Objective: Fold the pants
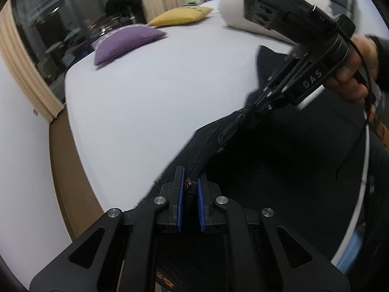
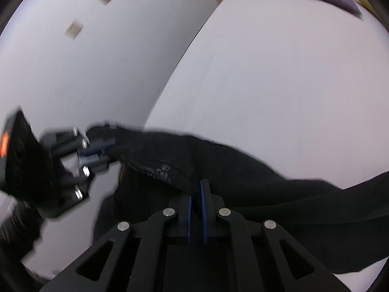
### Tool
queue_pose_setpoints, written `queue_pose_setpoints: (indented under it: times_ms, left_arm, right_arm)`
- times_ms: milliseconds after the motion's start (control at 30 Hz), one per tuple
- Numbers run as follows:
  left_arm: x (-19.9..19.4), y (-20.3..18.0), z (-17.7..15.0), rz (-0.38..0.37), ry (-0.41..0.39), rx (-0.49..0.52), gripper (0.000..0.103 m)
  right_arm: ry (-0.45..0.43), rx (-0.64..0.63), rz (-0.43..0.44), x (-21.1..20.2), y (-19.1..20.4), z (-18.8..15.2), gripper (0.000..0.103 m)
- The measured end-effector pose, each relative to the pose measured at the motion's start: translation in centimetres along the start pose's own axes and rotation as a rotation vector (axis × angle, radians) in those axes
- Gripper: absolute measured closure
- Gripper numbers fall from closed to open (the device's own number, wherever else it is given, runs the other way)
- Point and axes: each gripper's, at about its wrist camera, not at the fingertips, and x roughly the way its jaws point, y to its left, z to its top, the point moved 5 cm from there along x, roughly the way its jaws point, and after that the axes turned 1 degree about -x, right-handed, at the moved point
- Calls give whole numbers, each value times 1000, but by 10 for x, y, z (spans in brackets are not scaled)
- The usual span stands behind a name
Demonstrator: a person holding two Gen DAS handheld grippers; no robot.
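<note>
Black pants (image 1: 279,160) hang stretched between my two grippers above a bed with a white sheet (image 1: 150,92). My left gripper (image 1: 190,182) is shut on the pants' edge, with cloth pinched between its blue pads. My right gripper (image 1: 245,116) shows in the left wrist view at upper right, shut on another part of the same edge. In the right wrist view, my right gripper (image 2: 196,194) is shut on the black pants (image 2: 255,182), and my left gripper (image 2: 107,153) grips the cloth at the left.
A purple cushion (image 1: 126,42), a yellow cushion (image 1: 180,15) and a white pillow (image 1: 243,7) lie at the far end of the bed. A dark window with a beige curtain (image 1: 26,73) is at the left. The bed's edge (image 1: 80,141) drops to a wooden frame.
</note>
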Motion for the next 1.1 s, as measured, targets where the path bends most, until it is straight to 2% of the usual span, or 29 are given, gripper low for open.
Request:
queue_pose_setpoints:
  times_ms: [100,200,267,333,367,467,667,867,933,1100]
  left_arm:
    - [-7,-27,-15,-18,10,59,94]
    - [-10,-61,-34,-24,26,140,95]
    - [-12,-82,-49,-32,37,187,95]
    - [-14,-95,-60,-22,37,219,95]
    - [-15,-100,-67,-18,39,229,95]
    - [-17,-110,-78,-20,37,248,95]
    - [-18,-144,-97,26,33,391,95]
    - [-15,-177,-118,5,56,470,95]
    - [-14,-188,-128,-7,72,494,95]
    - [-7,-191,-138,-29,96,523,95]
  right_arm:
    - [53,-207,-135,7,19,-22,97]
    - [97,-544,-403,17,52,-51,97]
    - [113,-841,-619,29,76,-79,97]
    - [112,-1075,-771,40,89,-105,97]
    - [105,-1176,-827,46,93,-117,98]
    - [80,-1344,-926,63,97,-135,98]
    - [115,-1553,-1027,80,76,-149,98]
    - [193,-1710,-1007,94,63,-167,98]
    - [226,-1753,-995,109,80,-188,98]
    - [255,-1785,-983,118,80,-185,98]
